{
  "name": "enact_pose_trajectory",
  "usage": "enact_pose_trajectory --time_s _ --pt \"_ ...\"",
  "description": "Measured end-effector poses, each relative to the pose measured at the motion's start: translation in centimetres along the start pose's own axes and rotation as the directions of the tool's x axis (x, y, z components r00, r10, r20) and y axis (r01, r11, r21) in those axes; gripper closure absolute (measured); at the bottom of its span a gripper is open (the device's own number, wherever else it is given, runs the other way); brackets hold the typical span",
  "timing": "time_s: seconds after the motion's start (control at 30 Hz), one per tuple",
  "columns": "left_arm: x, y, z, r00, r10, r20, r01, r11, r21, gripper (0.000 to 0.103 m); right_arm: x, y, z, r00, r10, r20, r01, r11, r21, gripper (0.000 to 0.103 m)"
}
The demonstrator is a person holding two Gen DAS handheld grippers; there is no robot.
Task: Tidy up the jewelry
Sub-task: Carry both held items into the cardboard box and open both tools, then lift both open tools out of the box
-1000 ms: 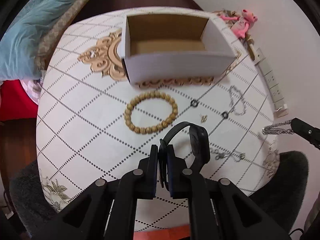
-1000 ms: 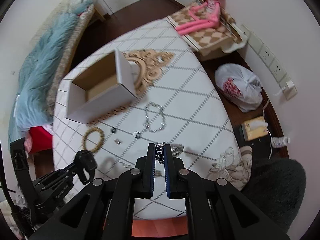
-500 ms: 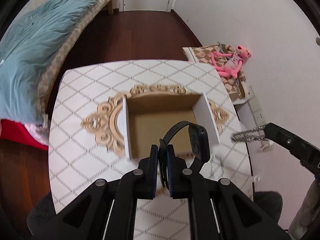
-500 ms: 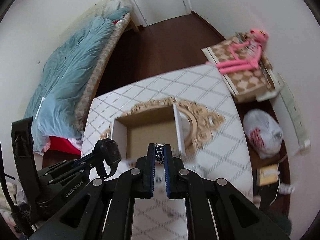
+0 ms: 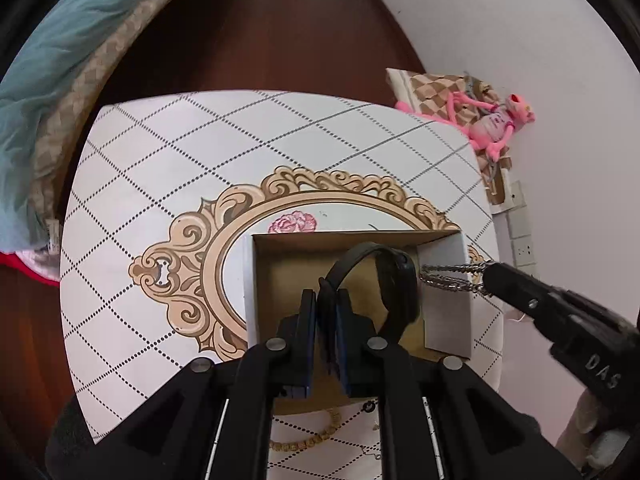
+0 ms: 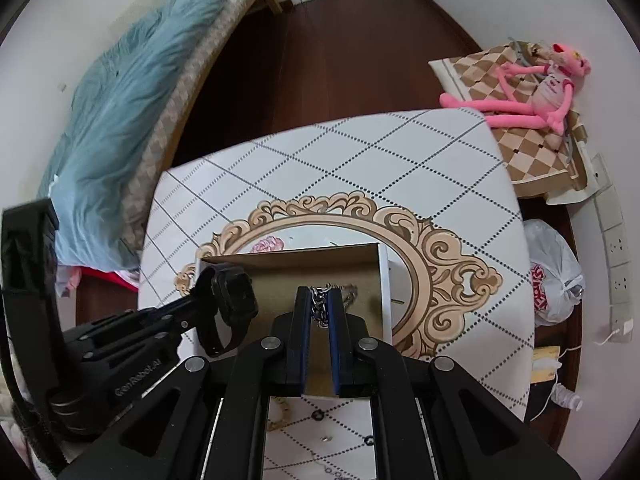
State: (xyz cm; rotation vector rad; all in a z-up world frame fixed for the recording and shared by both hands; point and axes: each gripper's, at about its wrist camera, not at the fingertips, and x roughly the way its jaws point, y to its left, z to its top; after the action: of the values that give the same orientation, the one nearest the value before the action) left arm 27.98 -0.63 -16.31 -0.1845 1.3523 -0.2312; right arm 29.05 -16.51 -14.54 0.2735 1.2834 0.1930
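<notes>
An open cardboard box (image 5: 445, 320) with white outer walls stands on the patterned table (image 5: 160, 160). My left gripper (image 5: 327, 294) hovers over the box with the strap of a black watch (image 5: 396, 280) pinched between its pads; its jaws are opening. My right gripper (image 6: 320, 292) is shut on a silver chain (image 6: 320, 310) above the box's (image 6: 385, 300) right half. In the left wrist view the chain (image 5: 450, 276) hangs over the box's right wall from the right gripper (image 5: 488, 276). The right wrist view shows the watch (image 6: 236, 300) at the box's left end.
A wooden bead bracelet (image 5: 312, 442) and small rings (image 6: 318, 414) lie on the table in front of the box. A pink plush toy (image 6: 540, 92) sits on a checked cushion at the right. A bed with a blue blanket (image 6: 120, 100) is at the left, a plastic bag (image 6: 556, 284) on the floor.
Both grippers have travelled forward from the near table area to above the box, carrying the watch and the chain. The bracelet and rings have dropped to the bottom of both views.
</notes>
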Motion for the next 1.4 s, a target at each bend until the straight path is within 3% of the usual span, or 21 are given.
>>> enact_pose_trajectory --time_s 0.13,0.2,0.23,0.27,0.33,0.4,0.43,0.47,0.53,0.63,1.0,1.4 --pt "-0.1 0.1 0.5 1.000 0.019 -0.008 -0.020 1.000 -0.023 0.084 2.1 -0.4 0.5 0.995 0.042 -0.090 -0.042 0.999 0.011 0.093" --pt "-0.6 -0.1 0.7 0.999 0.051 0.010 -0.050 0.999 -0.014 0.062 2.6 -0.6 0.4 0.994 0.026 -0.107 -0.025 1.000 0.008 0.088" --pt "-0.9 -0.1 0.8 0.998 0.060 0.021 -0.060 0.998 -0.009 0.035 2.6 -0.7 0.4 0.994 0.016 -0.109 -0.016 1.000 0.003 0.078" --pt "-1.3 -0.1 0.8 0.996 0.074 0.042 -0.074 0.997 -0.005 0.019 2.5 -0.8 0.2 0.994 0.016 -0.108 -0.016 1.000 0.000 0.065" --pt "-1.9 0.0 0.8 0.992 0.110 0.062 -0.110 0.994 0.000 0.018 2.3 -0.8 -0.1 0.995 -0.026 -0.095 0.025 1.000 -0.015 0.051" --pt "-2.3 0.2 0.6 0.986 0.144 0.079 -0.145 0.989 0.000 0.017 2.0 -0.7 -0.5 0.995 -0.063 -0.084 0.060 0.997 -0.042 0.046" --pt "-2.4 0.3 0.5 0.982 0.165 0.086 -0.166 0.986 0.002 0.012 2.0 -0.5 -0.7 0.992 -0.105 -0.076 0.101 0.993 -0.059 0.038" --pt "-2.6 0.5 0.2 0.976 0.196 0.099 -0.197 0.980 0.001 0.004 1.9 -0.4 -1.0 0.988 -0.140 -0.065 0.135 0.988 -0.075 0.024" --pt "-2.8 0.8 -0.4 0.966 0.226 0.125 -0.228 0.974 -0.001 0.003 2.0 -0.2 -1.7 0.979 -0.198 -0.050 0.192 0.976 -0.104 0.009" --pt "-2.5 0.9 -1.4 0.954 0.267 0.133 -0.269 0.963 -0.004 0.003 2.6 0.0 -2.8 0.971 -0.234 -0.056 0.226 0.967 -0.120 0.009" --pt "-1.8 1.2 -4.5 0.943 0.317 0.106 -0.317 0.948 -0.011 0.003 3.3 0.1 -5.4 0.963 -0.266 -0.051 0.260 0.960 -0.104 0.009" --pt "-6.0 0.4 -6.7 0.924 0.339 0.175 -0.338 0.940 -0.036 0.003 -1.1 1.0 -6.9 0.961 -0.275 0.038 0.277 0.957 -0.086 0.009"
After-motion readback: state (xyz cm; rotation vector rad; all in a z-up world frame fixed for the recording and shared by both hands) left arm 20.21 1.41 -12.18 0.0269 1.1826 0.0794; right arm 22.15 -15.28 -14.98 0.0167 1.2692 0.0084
